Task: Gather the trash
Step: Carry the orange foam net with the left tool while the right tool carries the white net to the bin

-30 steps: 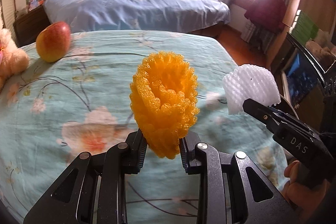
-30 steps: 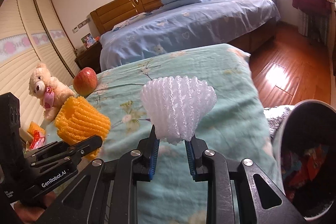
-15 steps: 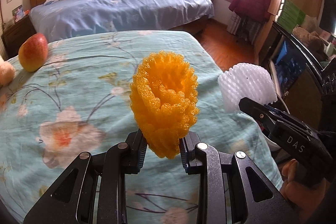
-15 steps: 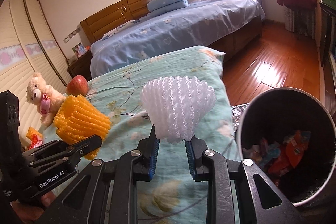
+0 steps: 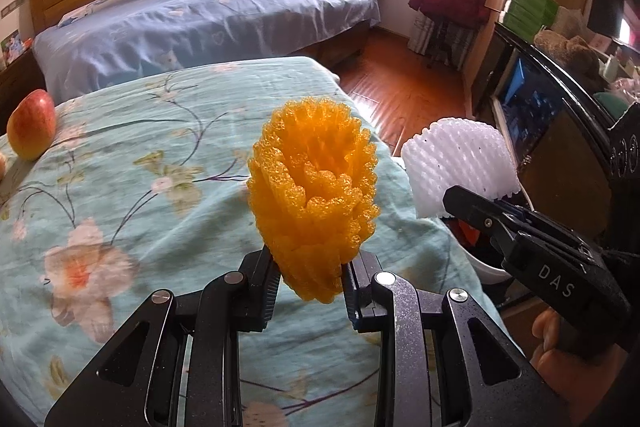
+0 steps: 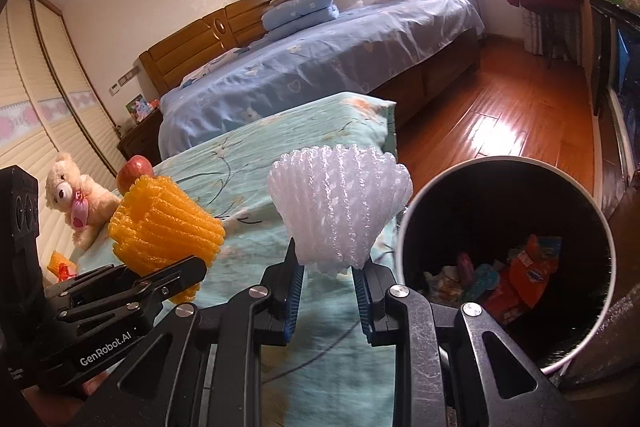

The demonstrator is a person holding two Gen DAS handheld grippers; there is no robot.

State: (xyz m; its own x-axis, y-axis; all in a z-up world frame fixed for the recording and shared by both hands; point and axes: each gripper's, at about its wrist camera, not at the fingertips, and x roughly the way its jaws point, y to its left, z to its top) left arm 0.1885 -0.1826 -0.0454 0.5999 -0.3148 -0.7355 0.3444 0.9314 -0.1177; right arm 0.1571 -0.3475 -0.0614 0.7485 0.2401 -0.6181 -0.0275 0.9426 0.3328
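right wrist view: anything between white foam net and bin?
Nothing: in the right wrist view the white net hangs beside the bin rim, with only bedspread edge behind.

Left gripper (image 5: 308, 291) at lower centre, jaws clamped tight; right gripper (image 6: 328, 283) lower centre too, likewise pinched, both angled downward

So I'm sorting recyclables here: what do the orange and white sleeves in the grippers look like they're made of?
Orange sleeve: apparently soft foam netting, matte; its strands look bubbly and bulge above the fingers.
White sleeve: seemingly the same foam mesh, slightly translucent, with open holes between its strands.
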